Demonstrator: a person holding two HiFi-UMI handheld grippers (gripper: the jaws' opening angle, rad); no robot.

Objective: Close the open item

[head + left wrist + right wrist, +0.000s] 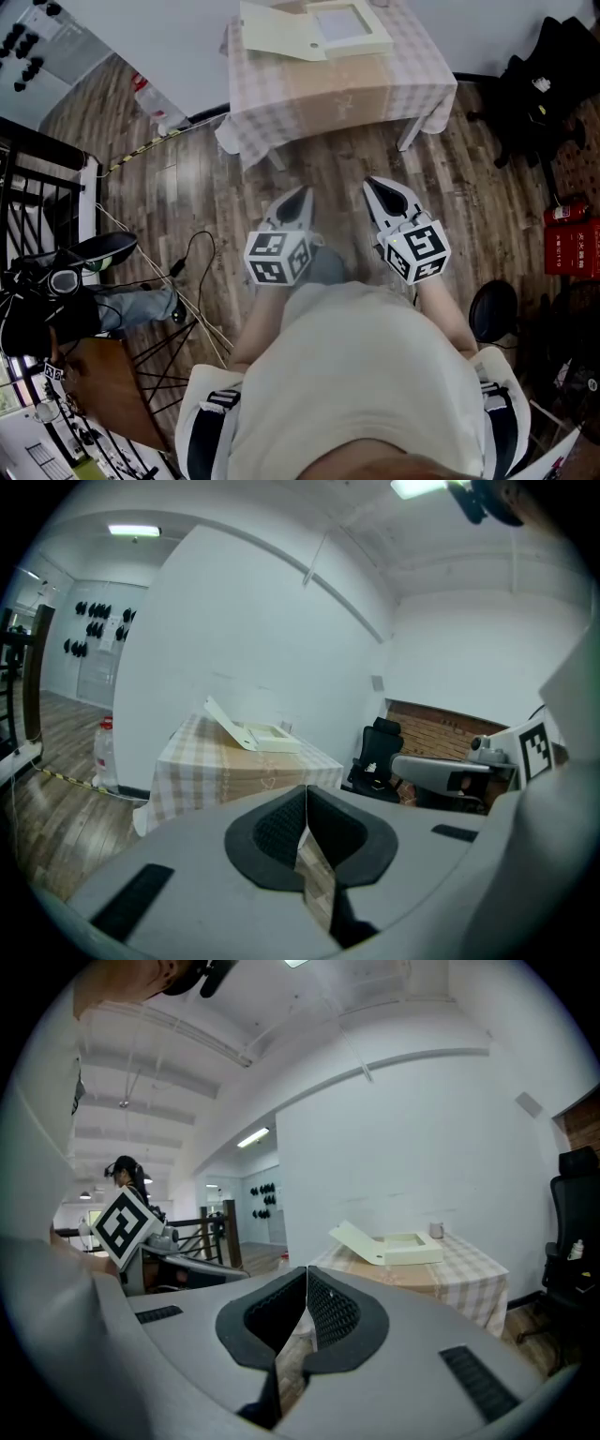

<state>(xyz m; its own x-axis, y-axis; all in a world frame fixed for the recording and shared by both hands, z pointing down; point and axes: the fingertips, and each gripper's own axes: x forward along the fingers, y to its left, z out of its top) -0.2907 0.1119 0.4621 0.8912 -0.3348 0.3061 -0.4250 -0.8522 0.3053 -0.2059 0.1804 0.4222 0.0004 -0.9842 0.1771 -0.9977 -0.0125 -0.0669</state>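
Note:
A cream box [330,30] lies on the checked table [281,94] at the top of the head view, its lid [274,36] folded open to the left. The left gripper view has the box [262,735] ahead on the table, lid tilted up, and the right gripper view shows the box [398,1246] too. My left gripper [298,199] and right gripper [377,190] hover side by side above the wood floor, well short of the table. Both are shut, tips touching, with nothing between them [305,803] [307,1283].
A black office chair [548,84] stands right of the table, with a red extinguisher [565,212] and a black stool [492,311] nearer. Cables and a tripod [178,291] lie on the floor at left. A dark railing [37,187] borders the left side. A small cup [436,1231] sits on the table.

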